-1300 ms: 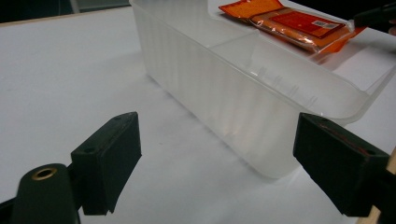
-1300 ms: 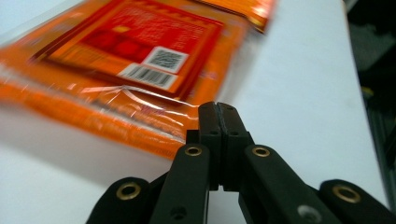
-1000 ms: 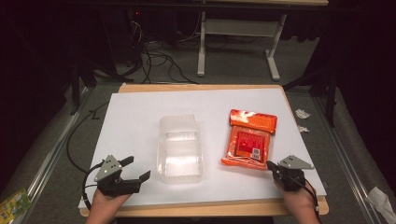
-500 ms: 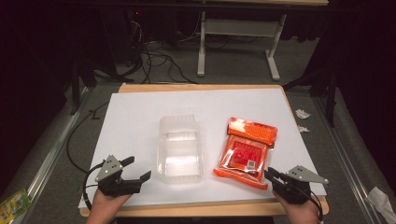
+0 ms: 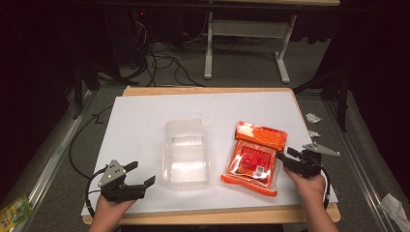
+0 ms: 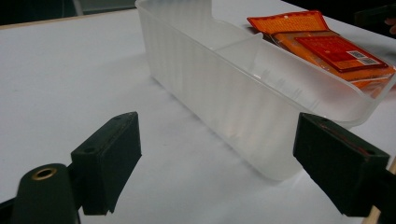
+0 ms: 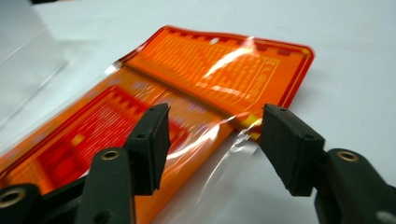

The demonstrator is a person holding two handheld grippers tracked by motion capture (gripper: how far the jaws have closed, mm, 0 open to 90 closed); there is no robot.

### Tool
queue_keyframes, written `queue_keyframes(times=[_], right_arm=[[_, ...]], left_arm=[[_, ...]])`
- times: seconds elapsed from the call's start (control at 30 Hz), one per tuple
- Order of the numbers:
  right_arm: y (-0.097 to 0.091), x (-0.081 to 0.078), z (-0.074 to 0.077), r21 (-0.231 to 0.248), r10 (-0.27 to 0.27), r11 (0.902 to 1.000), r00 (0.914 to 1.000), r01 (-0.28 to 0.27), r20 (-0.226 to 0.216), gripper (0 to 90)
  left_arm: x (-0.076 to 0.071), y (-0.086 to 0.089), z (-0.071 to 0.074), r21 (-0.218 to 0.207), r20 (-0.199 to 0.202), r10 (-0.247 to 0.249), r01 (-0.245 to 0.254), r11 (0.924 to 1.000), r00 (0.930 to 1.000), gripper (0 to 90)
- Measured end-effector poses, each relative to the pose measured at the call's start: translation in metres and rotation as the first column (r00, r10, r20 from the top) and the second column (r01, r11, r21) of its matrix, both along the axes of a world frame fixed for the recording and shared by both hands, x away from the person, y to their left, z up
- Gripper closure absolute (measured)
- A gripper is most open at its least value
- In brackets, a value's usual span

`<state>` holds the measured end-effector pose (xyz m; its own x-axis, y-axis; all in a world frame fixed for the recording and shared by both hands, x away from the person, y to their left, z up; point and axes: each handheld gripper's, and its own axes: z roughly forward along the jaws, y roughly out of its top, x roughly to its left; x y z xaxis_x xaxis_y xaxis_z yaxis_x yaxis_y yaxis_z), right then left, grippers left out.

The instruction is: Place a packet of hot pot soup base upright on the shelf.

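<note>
1. High view: an orange packet lies flat on the white sheet that covers the table, right of centre, its long axis slightly slanted.
2. Right gripper view: the right gripper has its jaws apart, having just been opening; the packet's clear sealed edge lies between them, and neither pad presses on it. In the high view this gripper sits at the packet's right edge.
3. Just left of the packet stands a clear plastic container, rectangular and lidless, close beside the packet.
4. Left gripper view: a low inner wall divides the container into two compartments; both look empty.
5. Left gripper view: the left gripper has its jaws wide apart with nothing between them, aimed at the container's near corner. In the high view it rests near the table's front edge, apart from the container.
</note>
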<state>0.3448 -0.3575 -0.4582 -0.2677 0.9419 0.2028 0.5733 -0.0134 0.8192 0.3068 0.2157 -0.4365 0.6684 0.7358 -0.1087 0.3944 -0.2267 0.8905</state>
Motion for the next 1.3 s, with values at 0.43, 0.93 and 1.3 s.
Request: queue_keyframes(times=[0.43, 0.93, 1.3], right_arm=[[-0.026, 0.070, -0.015, 0.107, -0.054, 0.9921, 0.9923, 0.066, -0.112, 28.3], [-0.022, 0.084, -0.021, 0.149, -0.010, 0.9883, 0.9910, 0.030, -0.133, 58.7], [-0.013, 0.064, -0.001, 0.049, 0.040, 0.9980, 0.9992, -0.040, 0.009, 90.0]], left_arm=[[0.000, 0.006, -0.001, -0.019, 0.000, 0.036, -0.036, 0.9992, 0.9994, 15.8], [0.000, 0.006, -0.003, -0.014, -0.002, 0.047, -0.047, 0.9988, 0.9989, 15.7], [0.000, 0.004, -0.002, -0.008, 0.002, 0.038, -0.038, 0.9992, 0.9993, 15.7]])
